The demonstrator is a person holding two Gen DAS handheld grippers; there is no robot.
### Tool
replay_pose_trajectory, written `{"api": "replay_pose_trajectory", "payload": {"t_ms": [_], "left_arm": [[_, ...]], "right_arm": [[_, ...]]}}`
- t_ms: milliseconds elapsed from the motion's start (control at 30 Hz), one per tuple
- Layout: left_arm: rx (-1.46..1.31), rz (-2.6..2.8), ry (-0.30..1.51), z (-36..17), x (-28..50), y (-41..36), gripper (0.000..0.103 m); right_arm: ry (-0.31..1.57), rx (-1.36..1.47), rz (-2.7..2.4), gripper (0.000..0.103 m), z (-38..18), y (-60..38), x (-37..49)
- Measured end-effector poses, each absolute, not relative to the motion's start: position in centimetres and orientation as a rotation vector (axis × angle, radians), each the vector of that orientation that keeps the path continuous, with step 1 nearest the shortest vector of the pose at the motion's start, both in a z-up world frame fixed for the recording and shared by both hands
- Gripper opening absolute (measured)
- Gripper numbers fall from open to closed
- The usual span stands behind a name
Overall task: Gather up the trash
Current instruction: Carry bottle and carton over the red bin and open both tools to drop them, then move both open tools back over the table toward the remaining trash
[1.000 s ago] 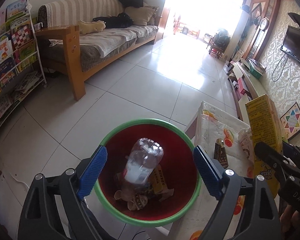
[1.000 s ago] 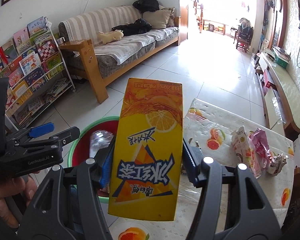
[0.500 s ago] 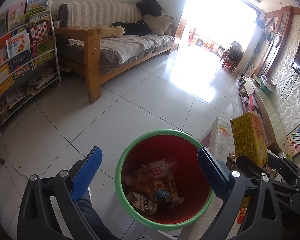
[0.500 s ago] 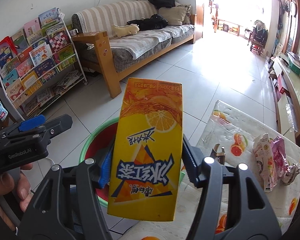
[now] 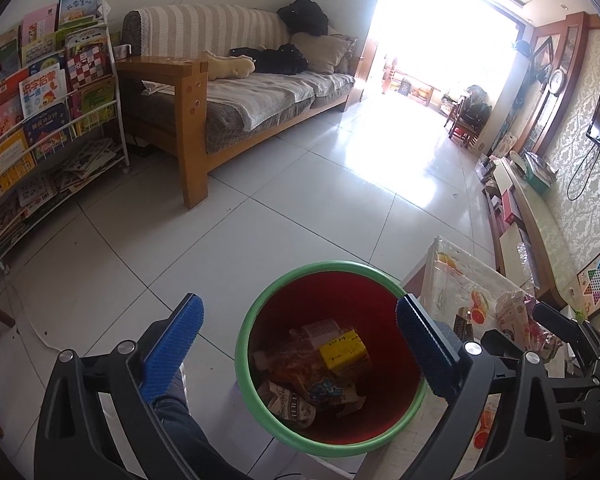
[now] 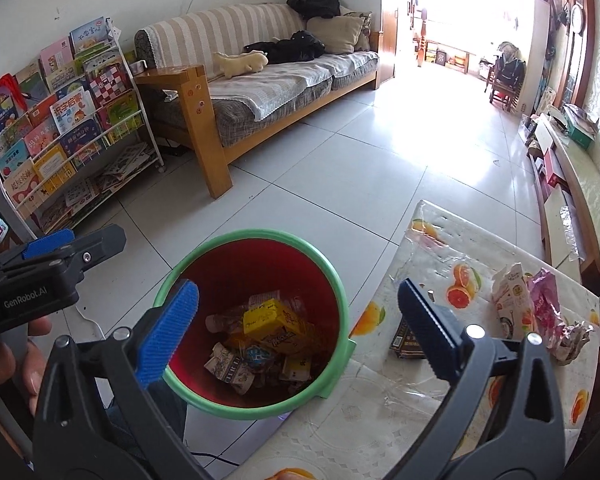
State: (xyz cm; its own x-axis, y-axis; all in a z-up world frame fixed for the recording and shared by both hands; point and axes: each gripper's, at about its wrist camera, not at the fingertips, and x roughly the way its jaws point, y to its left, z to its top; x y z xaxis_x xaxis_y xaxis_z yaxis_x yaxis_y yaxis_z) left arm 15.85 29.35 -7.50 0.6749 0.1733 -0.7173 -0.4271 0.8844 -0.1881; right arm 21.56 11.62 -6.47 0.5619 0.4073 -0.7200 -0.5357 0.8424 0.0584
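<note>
A red bin with a green rim (image 5: 324, 266) (image 6: 256, 234) stands on the floor against the table's edge. It holds several wrappers, a plastic bottle and the yellow juice carton (image 6: 272, 320) (image 5: 342, 354), which lies on top. My right gripper (image 6: 297, 285) hovers above the bin, its jaws opening with nothing between them. My left gripper (image 5: 299, 302) is open and empty, above the bin's left side. On the table (image 6: 380, 408) lie a crumpled snack bag (image 6: 512, 308), a pink wrapper (image 6: 546, 300) and a small dark box (image 6: 408, 338).
A wooden-framed sofa (image 5: 240, 96) stands at the back. A rack of children's books (image 5: 40, 120) fills the left. White floor tiles (image 5: 300, 200) stretch toward a bright doorway. A low TV bench (image 6: 572, 168) runs along the right wall.
The yellow carton has left my right gripper and now lies in the bin; the right jaws have spread wide. The bottle dropped into the bin, and the left jaws widened.
</note>
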Motion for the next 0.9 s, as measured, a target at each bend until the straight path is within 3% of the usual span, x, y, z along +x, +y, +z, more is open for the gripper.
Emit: {"api": "replay_pose_trajectory", "payload": {"t_ms": [900], "left_arm": [[-0.154, -0.034, 0.802, -4.4, 20.0, 5.7, 0.095]], "right_arm": [[0.748, 0.007, 0.134, 0.098, -4.2, -17.3, 18.7]]}}
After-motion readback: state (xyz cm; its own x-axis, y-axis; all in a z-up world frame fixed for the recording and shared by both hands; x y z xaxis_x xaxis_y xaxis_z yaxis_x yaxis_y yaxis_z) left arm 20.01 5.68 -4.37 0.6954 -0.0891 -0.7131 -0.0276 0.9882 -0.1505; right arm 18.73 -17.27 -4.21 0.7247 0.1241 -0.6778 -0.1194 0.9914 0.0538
